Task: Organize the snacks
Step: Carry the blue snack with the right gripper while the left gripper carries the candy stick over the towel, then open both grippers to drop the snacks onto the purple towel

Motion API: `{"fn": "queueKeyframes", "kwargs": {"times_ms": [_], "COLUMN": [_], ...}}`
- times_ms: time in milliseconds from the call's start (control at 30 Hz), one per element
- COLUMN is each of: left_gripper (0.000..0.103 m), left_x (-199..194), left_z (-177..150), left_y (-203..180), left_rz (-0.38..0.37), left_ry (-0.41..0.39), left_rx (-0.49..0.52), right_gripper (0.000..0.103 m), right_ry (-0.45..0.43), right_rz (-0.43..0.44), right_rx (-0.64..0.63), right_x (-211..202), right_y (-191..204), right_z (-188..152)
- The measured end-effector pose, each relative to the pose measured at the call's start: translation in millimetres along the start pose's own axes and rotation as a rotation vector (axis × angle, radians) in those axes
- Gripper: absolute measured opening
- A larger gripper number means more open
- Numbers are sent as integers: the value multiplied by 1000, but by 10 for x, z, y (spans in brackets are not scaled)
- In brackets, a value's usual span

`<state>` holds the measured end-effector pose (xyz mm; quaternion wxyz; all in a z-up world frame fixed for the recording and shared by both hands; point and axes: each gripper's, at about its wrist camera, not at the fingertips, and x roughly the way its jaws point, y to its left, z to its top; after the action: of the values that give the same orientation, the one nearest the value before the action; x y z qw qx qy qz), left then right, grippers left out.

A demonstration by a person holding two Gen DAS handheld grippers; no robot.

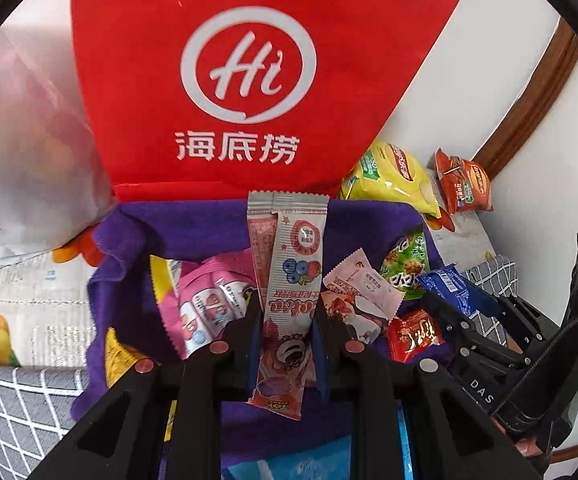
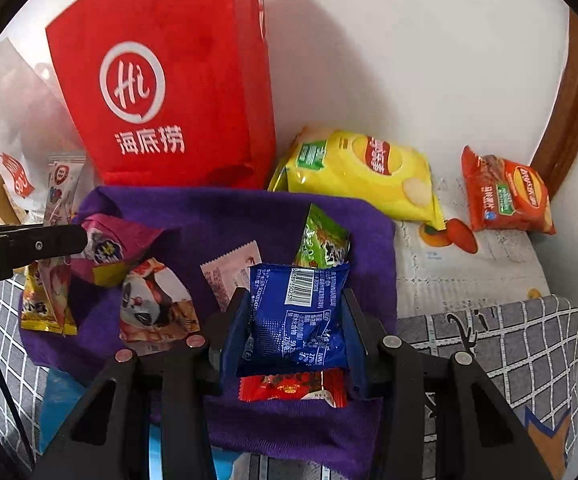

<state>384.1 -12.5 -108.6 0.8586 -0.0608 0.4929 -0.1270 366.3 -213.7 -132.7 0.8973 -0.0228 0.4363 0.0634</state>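
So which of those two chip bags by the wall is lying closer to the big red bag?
The yellow chip bag: it lies right beside the red bag, while the orange chip bag sits farther off, near the brown frame.

Black left tool (image 1: pixel 287 320), right tool (image 2: pixel 295 320), round pinkish screws (blue pads)

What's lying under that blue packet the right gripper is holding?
Just below the blue packet a red snack packet pokes out, lying on the purple cloth. The blue packet covers the red one's upper part, so its full print is hidden.
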Motion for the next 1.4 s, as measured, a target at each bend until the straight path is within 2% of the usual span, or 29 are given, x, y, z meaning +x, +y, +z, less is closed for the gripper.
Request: {"fn": "queueKeyframes", "kwargs": {"times_ms": [300,567,667,733,800,967,1067,1200,1400], "left_gripper": [21,22,37,58,61,62,62,62,62], "left_x": [171,206,175,104,4,-229,-402,-648,-1057], "left_z": [-38,-40,-39,-46,-54,-77,-143,-254,-516], "left_y": [-2,-43,-69,-94,-125,-143,-150,-148,-155], "left_rz": [2,-7,-10,3,8,3,12,23,56], "left_ry": [42,44,44,26,-4,-35,-56,-80,-119], "left_rx": [0,7,8,23,35,30,25,11,10], "right_gripper": [45,47,56,65,65,67,73,78,81], "right_ry": [27,52,55,62,69,62,55,33,32], "right_rz": [-2,-31,-31,-24,-29,-52,-79,-145,-273], "right_rx": [-38,-48,-32,-23,-31,-8,21,61,97], "right_x": [138,214,189,168,137,-56,-243,-520,-953], "right_y": [40,37,3,-2,12,-11,-39,-66,-44], "right_z": [-61,-67,-46,-41,-38,-42,-54,-100,-203]}}
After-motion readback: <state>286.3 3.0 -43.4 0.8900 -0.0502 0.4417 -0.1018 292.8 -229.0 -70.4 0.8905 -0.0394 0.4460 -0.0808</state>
